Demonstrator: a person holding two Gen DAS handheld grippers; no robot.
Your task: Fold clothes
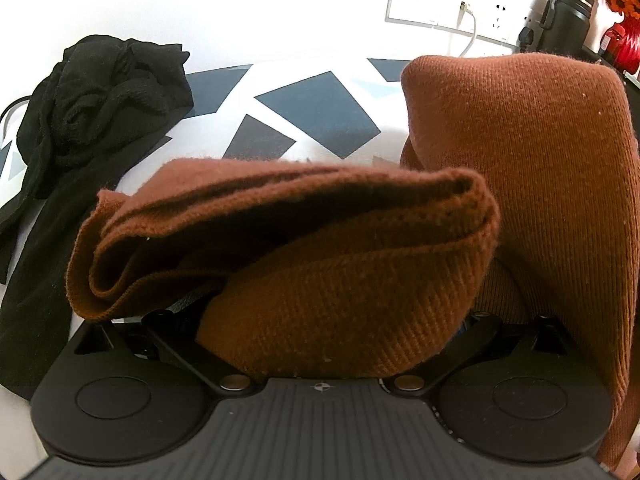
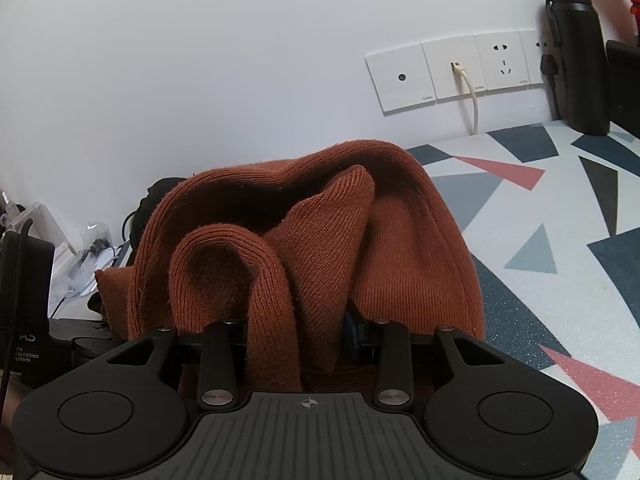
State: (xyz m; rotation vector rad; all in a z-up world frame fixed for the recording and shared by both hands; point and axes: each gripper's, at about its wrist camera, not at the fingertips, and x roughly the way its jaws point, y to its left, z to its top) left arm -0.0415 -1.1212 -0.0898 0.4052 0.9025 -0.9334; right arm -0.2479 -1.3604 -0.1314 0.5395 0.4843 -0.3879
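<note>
A rust-brown knitted garment (image 1: 344, 280) fills the left wrist view, bunched in layered folds over my left gripper (image 1: 320, 320), which is shut on it; the fingertips are buried in the cloth. Another part of it rises at the right (image 1: 540, 160). In the right wrist view the same brown garment (image 2: 320, 240) drapes in thick folds over my right gripper (image 2: 308, 340), also shut on the fabric, with a blue finger pad (image 2: 354, 326) just showing. A black garment (image 1: 88, 120) lies crumpled on the patterned table (image 1: 312, 112) to the left.
A white wall with socket plates (image 2: 452, 72) and a plugged cable stands behind the table. A black bottle (image 2: 576, 52) sits at the back right. Red items (image 1: 624, 40) stand in the far right corner. Black equipment and clear plastic boxes (image 2: 40, 240) crowd the left.
</note>
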